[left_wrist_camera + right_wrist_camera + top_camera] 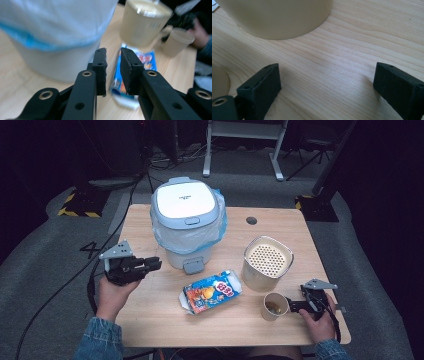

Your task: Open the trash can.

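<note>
The left gripper [153, 264], jaws narrow and holding nothing, is raised beside the bin [186, 222]; the snack packet [212, 291] lies mid-tabletop and should be gripped squarely. The right gripper [290, 307] is held wide by the cup [274, 306]

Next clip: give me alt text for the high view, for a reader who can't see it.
A person at a wooden table holds a gripper in each hand: the left gripper is raised beside a lidded white bin with a blue liner, and the right gripper rests open by a small paper cup. Between them lie a colourful snack carton and a cream perforated-top container.
</note>
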`<state>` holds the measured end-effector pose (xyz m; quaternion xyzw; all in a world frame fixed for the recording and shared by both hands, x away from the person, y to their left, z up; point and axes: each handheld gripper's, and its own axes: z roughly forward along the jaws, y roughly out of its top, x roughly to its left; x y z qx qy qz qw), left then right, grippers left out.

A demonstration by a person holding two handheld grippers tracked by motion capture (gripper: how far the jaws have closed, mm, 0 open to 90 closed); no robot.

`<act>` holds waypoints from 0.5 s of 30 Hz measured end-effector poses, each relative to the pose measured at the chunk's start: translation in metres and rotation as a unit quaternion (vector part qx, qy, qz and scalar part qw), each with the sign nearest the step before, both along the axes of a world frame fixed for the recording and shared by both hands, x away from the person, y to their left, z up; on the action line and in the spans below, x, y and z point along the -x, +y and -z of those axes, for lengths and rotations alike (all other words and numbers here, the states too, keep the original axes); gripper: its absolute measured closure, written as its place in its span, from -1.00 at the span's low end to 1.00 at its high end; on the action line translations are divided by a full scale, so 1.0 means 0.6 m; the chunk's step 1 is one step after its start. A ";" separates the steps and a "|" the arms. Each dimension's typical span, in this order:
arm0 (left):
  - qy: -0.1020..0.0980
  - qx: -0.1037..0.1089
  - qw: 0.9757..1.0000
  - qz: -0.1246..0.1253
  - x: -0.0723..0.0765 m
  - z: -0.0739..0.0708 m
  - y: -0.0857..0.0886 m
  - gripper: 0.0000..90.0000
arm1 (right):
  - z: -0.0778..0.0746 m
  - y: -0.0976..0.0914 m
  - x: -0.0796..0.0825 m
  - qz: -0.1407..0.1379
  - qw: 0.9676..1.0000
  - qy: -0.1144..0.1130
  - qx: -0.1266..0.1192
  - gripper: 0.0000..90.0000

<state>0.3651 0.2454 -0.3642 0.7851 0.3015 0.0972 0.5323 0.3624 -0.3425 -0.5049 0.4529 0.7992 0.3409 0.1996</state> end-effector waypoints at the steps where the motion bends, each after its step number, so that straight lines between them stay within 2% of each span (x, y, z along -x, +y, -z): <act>1: 0.000 0.000 1.000 0.000 0.000 0.000 0.000 0.69 | 0.000 0.000 0.000 0.000 1.000 0.000 0.000 -0.83; 7: -0.023 0.029 0.999 0.014 -0.018 -0.049 -0.009 0.73 | 0.000 0.000 0.000 0.000 1.000 0.000 0.000 -0.83; 8: -0.024 0.028 0.999 0.014 -0.020 -0.057 -0.012 0.73 | 0.000 0.000 0.000 0.000 1.000 0.000 0.000 -0.83; 9: -0.032 0.015 0.999 0.018 -0.027 -0.072 -0.018 0.75 | 0.000 0.000 0.000 0.000 1.000 0.000 -0.001 -0.83; 10: -0.032 0.015 0.999 0.018 -0.027 -0.072 -0.018 0.75 | 0.000 0.000 0.000 0.000 1.000 0.000 -0.001 -0.83; 13: -0.037 0.000 0.999 0.025 -0.043 -0.100 -0.030 0.77 | 0.000 0.000 0.000 0.000 1.000 0.000 -0.001 -0.83; 15: -0.034 0.002 0.999 0.032 -0.051 -0.113 -0.036 0.77 | 0.000 0.000 0.000 0.000 1.000 0.000 -0.001 -0.83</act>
